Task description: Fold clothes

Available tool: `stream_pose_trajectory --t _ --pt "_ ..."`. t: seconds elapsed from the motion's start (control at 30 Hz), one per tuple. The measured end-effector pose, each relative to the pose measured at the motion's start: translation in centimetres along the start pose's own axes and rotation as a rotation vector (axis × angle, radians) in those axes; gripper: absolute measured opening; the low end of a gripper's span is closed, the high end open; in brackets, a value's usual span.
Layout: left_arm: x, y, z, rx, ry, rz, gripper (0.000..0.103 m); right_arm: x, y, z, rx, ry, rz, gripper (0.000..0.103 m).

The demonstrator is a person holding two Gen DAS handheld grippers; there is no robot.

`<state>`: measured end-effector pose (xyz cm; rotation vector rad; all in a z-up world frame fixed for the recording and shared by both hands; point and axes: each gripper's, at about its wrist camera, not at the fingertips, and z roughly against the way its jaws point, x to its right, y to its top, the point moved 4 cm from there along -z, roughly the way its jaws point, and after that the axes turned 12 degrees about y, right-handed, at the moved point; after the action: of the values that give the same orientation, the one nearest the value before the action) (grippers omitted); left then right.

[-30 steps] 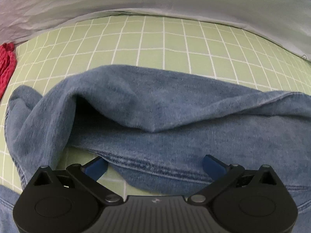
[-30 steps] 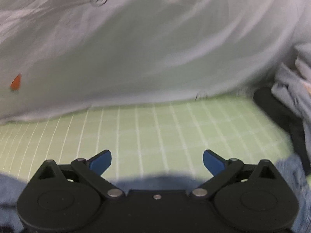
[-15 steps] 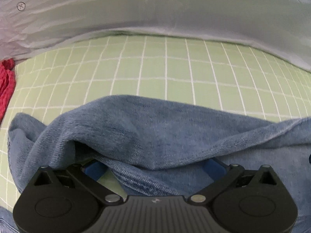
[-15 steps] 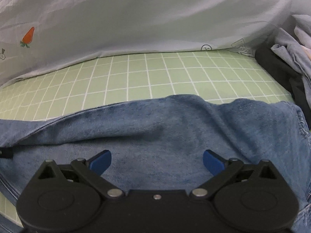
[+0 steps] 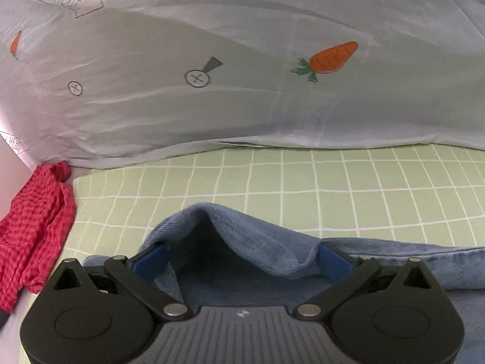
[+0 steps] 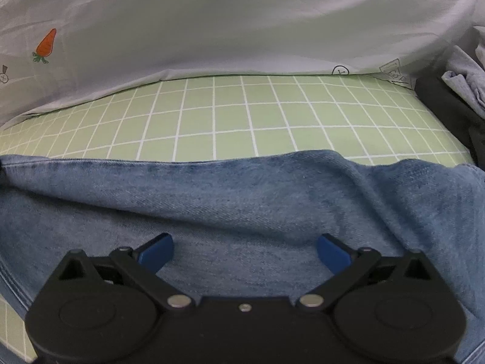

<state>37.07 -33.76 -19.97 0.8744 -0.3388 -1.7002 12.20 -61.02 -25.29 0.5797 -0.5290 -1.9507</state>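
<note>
Pale grey sheet (image 5: 242, 97) with carrot prints and small cartoon marks fills the far half of both views, draped down onto the bed. Probably just bedding pushed back to free a working surface.

Green gridded sheet (image 6: 230, 115) runs beneath it as the flat work area; the white grid lines would give handy edges to square a fold against.

Denim garment (image 6: 242, 200), blue and soft-faced, lies across the near part of the green sheet in both views. Its far edge runs fairly straight left to right in the right wrist view, with a diagonal ridge toward the right. In the left wrist view one end humps up into a hollow tent right at the tool, so the fold looks part-laid, not yet flattened.

Red knit cloth (image 5: 33, 230) sits crumpled off the left edge of the green sheet, apart from the denim; likely waiting its turn. A dark and grey pile of clothes (image 6: 454, 100) sits at the far right.

Left gripper (image 5: 242, 261): jaws spread wide, denim hump draped over and between the blue tips, nothing pinched.

Right gripper (image 6: 244, 250): jaws wide too, hovering over flat denim, gripping nothing; whether the tips touch the cloth I cannot tell
</note>
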Motion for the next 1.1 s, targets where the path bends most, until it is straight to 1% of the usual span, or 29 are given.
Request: stream_pose_trajectory --t 0.1,0.2,0.27,0.4,0.5,0.6,0.73,0.87,1.1 --pt "-1.6 -0.7 0.0 -0.001 0.04 -0.007 0.103 -0.8 -0.1 0.1 -0.013 0.003 0.004 0.103" --pt "-3.4 -1.4 -0.2 -0.032 0.086 0.008 0.103 -2.0 -0.4 0.4 -0.028 0.008 0.014 0.103" --pt "-5.1 -1.7 -0.6 -0.038 0.123 0.009 0.103 -2.9 -0.6 0.4 -0.034 0.009 0.016 0.103" --pt "-7.5 -2.9 -1.1 -0.081 0.065 0.033 0.103 -4.3 -1.1 0.5 -0.028 -0.02 0.006 0.103" --pt "-7.7 -3.6 -1.0 -0.079 0.048 -0.001 0.103 -4.8 -1.0 0.5 -0.03 -0.048 -0.003 0.103" --pt "-7.8 -4.3 -0.9 -0.098 0.018 -0.017 0.103 -5.1 -1.2 0.8 -0.023 -0.079 -0.018 0.103" --pt "-8.7 -5.1 -0.6 -0.14 -0.054 0.02 0.103 -6.0 -1.5 1.0 -0.01 -0.107 -0.052 0.103" --pt "-9.9 -5.8 -0.3 -0.16 -0.128 0.048 0.103 -7.9 -1.9 0.6 -0.017 -0.102 -0.055 0.103" --pt "-11.5 -7.1 1.6 -0.133 -0.233 0.01 0.103 -14.1 -2.5 -0.2 -0.019 -0.06 -0.008 0.103"
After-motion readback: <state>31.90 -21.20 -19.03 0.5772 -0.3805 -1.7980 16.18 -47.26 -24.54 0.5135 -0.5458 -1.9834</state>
